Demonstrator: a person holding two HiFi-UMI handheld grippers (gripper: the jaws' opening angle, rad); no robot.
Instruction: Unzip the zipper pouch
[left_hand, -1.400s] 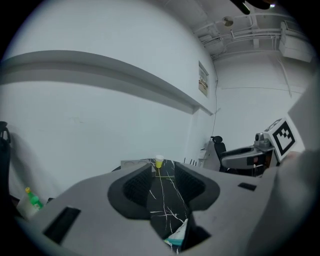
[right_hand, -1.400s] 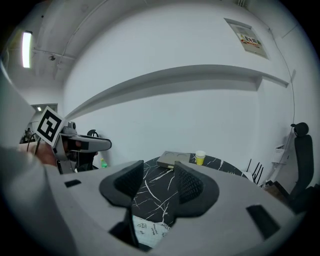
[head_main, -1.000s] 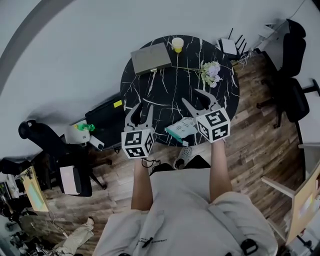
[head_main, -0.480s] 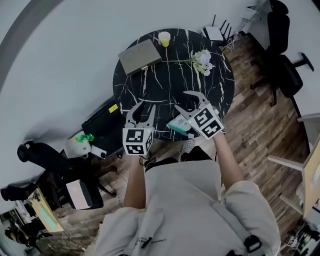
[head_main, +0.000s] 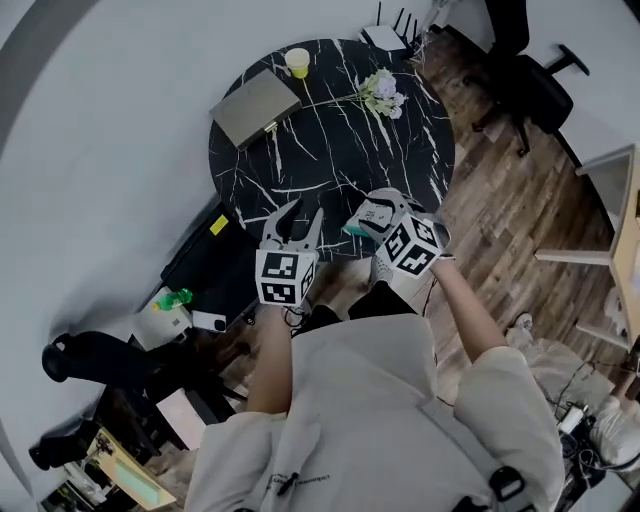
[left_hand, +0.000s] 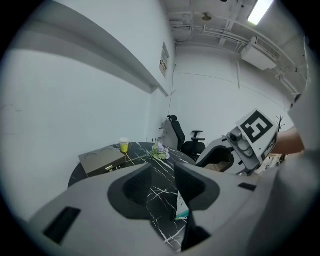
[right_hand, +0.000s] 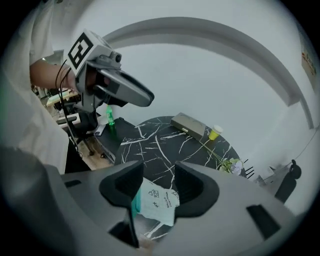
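Observation:
The zipper pouch (head_main: 360, 222), pale with a teal edge and small dark print, lies flat near the front edge of the round black marble table (head_main: 330, 150). My right gripper (head_main: 377, 208) hovers right over it. In the right gripper view the pouch (right_hand: 156, 201) shows in the gap below the open right gripper (right_hand: 159, 181), and the pads do not touch it. My left gripper (head_main: 300, 212) is open and holds nothing, a little left of the pouch above the table edge. In the left gripper view the pouch (left_hand: 183, 209) shows edge-on past the open left gripper (left_hand: 162, 181).
At the back of the table are a grey flat case (head_main: 255, 105), a yellow cup (head_main: 297, 62) and a sprig of flowers (head_main: 380, 95). On the floor to the left sit a black bag (head_main: 215, 265) and a green bottle (head_main: 172, 298). An office chair (head_main: 520, 70) stands at the right.
The right gripper has swung left and now sits over the pouch instead of beside it. The left gripper has kept its place and opening. The head view has shifted.

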